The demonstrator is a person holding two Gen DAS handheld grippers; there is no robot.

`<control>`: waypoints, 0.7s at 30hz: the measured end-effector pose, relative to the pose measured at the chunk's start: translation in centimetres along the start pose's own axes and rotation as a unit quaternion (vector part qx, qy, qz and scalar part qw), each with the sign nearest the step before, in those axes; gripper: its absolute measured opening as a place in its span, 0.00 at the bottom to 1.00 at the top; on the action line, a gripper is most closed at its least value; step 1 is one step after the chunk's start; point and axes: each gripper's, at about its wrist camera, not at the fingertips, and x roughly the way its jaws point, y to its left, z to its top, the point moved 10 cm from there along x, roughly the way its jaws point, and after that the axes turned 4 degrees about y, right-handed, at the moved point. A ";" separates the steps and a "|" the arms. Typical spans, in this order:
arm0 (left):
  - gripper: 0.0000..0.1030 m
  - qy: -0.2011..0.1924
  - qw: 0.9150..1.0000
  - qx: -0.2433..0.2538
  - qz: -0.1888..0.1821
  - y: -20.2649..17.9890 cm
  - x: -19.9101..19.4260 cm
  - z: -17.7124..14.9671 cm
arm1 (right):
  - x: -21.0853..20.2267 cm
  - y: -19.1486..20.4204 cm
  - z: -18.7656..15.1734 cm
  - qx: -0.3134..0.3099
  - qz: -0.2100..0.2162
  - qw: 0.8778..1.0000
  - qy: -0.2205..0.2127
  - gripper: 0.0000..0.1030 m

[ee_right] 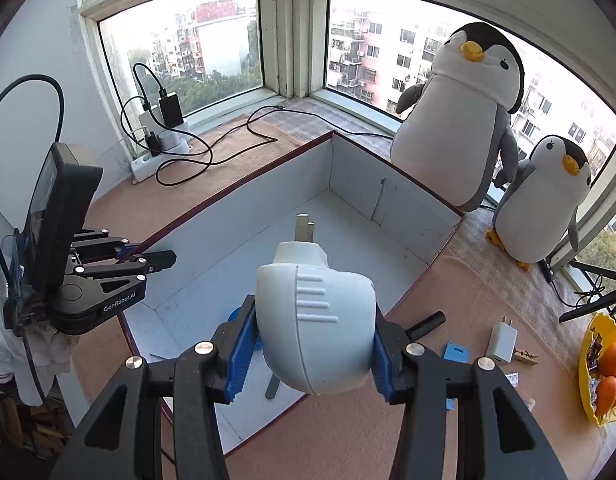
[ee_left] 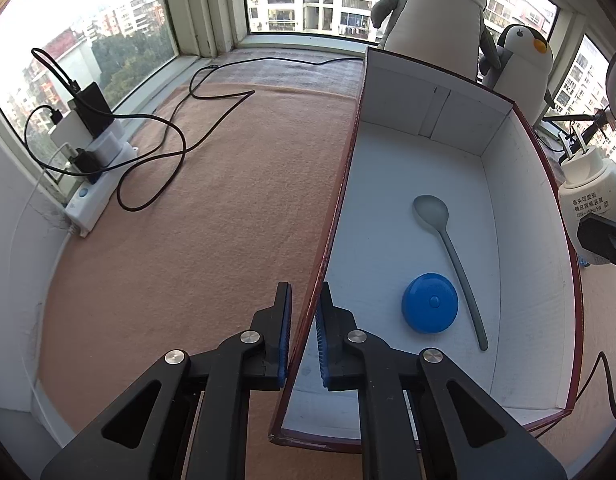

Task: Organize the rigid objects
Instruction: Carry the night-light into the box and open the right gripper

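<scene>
Right gripper [ee_right: 314, 356] clamps a white plug adapter [ee_right: 316, 320] between its blue pads, prongs pointing away, above the near part of the open box [ee_right: 404, 256]. Left gripper [ee_left: 303, 332] is nearly closed, pinching the box's left wall [ee_left: 336, 216]. Inside the box: a grey spoon [ee_left: 452, 256] beside a blue round case [ee_left: 430, 303]. On the surface right of the box: a white charger [ee_right: 502, 340].
</scene>
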 end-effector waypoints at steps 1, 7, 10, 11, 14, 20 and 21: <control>0.10 0.000 1.000 0.000 0.000 0.0 0.0 0.0 | 0.3 0.2 0.1 -0.001 -0.001 1.000 0.002 0.44; 0.09 0.000 1.000 0.003 0.002 0.1 0.0 0.1 | 1.7 0.5 0.0 -0.005 0.001 1.000 0.017 0.44; 0.09 0.000 1.000 0.003 0.002 0.1 0.0 0.1 | 2.2 0.8 -0.1 -0.008 0.001 1.000 0.022 0.44; 0.09 0.000 1.000 0.003 0.002 0.1 0.0 0.1 | 2.3 0.8 -0.2 -0.008 0.002 1.000 0.023 0.44; 0.09 0.000 1.000 0.003 0.003 0.1 0.0 0.1 | 2.7 1.0 -0.3 -0.011 0.002 1.000 0.027 0.44; 0.08 -0.001 1.000 0.003 0.006 0.2 0.1 0.1 | 2.7 2.4 -0.4 -0.033 0.015 0.999 0.026 0.53; 0.08 -0.001 1.000 0.003 0.006 0.2 0.1 0.1 | 2.6 2.5 -0.3 -0.039 0.009 0.999 0.022 0.63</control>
